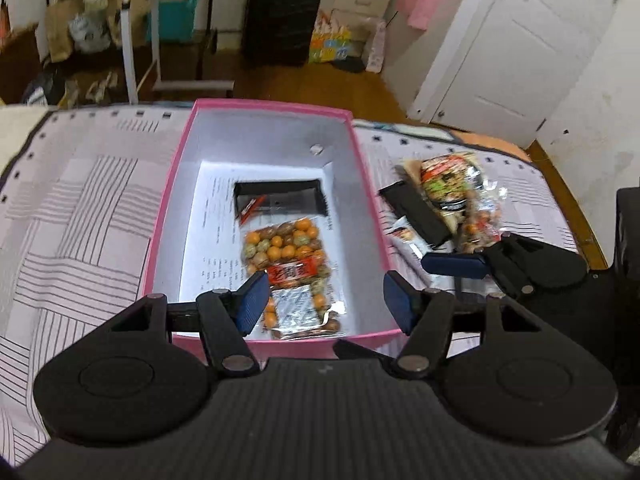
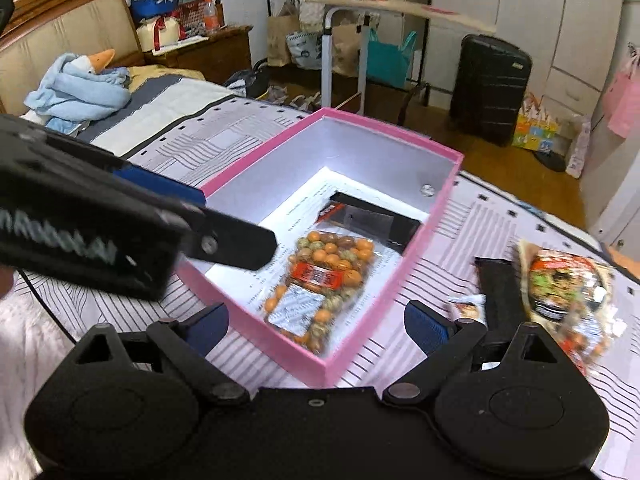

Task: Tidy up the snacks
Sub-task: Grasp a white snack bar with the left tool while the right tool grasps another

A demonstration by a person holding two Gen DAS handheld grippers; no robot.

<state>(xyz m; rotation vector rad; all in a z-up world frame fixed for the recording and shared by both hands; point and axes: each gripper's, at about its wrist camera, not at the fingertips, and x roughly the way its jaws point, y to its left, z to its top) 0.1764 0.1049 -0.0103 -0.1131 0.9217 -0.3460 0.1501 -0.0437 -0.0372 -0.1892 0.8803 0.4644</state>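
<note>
1. My left gripper (image 1: 324, 300): jaws partly spread, nothing between them, hanging over the near end of the pink box (image 1: 168, 216).
2. My right gripper (image 2: 316, 326): jaws spread wide, empty, above the box's near right corner and the bedspread (image 2: 500, 224).
3. Inside the box: one bag of coated nuts (image 1: 290, 276) at the near end; one black packet (image 1: 280, 200) just beyond it.
4. Right of the box, on the bed: one black packet (image 2: 500, 292), one small white sachet (image 2: 466, 308), one large printed bag (image 2: 568, 284); a further clear bag below it, blurred.
5. Next step, my judgement: right gripper goes to the pile, pinches a single packet by its edge, lifts it clear.
</note>
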